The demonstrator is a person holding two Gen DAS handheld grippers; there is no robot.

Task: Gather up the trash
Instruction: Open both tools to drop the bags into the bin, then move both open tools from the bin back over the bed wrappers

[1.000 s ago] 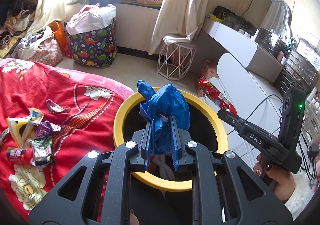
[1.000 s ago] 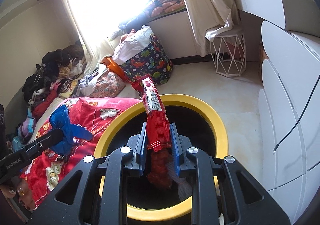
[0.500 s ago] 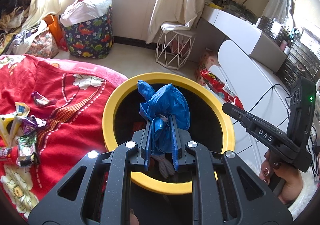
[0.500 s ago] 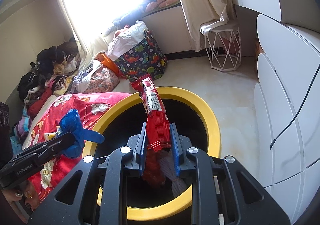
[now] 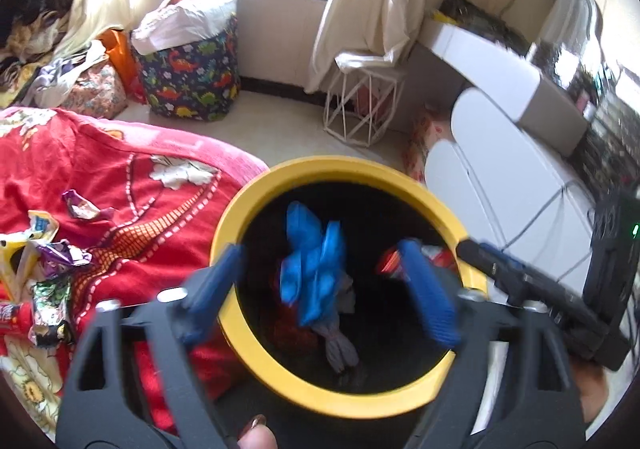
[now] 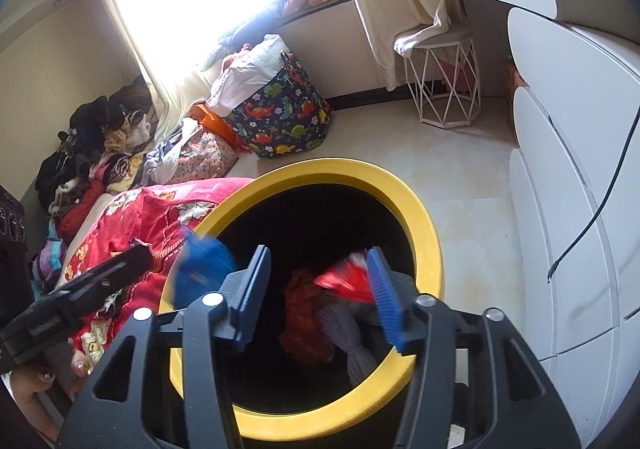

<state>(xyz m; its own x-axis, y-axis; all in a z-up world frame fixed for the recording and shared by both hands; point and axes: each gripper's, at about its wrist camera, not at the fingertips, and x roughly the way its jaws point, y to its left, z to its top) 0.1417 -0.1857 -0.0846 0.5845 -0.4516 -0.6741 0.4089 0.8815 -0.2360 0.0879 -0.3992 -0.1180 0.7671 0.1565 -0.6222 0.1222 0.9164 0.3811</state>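
A black bin with a yellow rim (image 5: pixel 344 165) stands beside the bed. My left gripper (image 5: pixel 320 285) is over its mouth with its jaws opening wide. A crumpled blue plastic bag (image 5: pixel 312 269) drops free between them, touching neither pad. My right gripper (image 6: pixel 316 297) is also over the bin (image 6: pixel 424 245), jaws opening. A red snack wrapper (image 6: pixel 348 277) slips down close by its right pad. Red and grey trash (image 6: pixel 304 321) lies at the bottom. Several crumpled wrappers (image 5: pixel 56 257) lie on the red blanket (image 5: pixel 120 185).
A dinosaur-print basket (image 5: pixel 192 81) and a white wire stool (image 5: pixel 362 105) stand on the floor behind the bin. A white rounded cabinet (image 6: pixel 572 177) with a dangling black cable is on the right. Clothes (image 6: pixel 88 145) are piled at the far left.
Both grippers went from shut to open. The blue bag left the left jaws and the red wrapper left the right jaws; both are falling into the bin.
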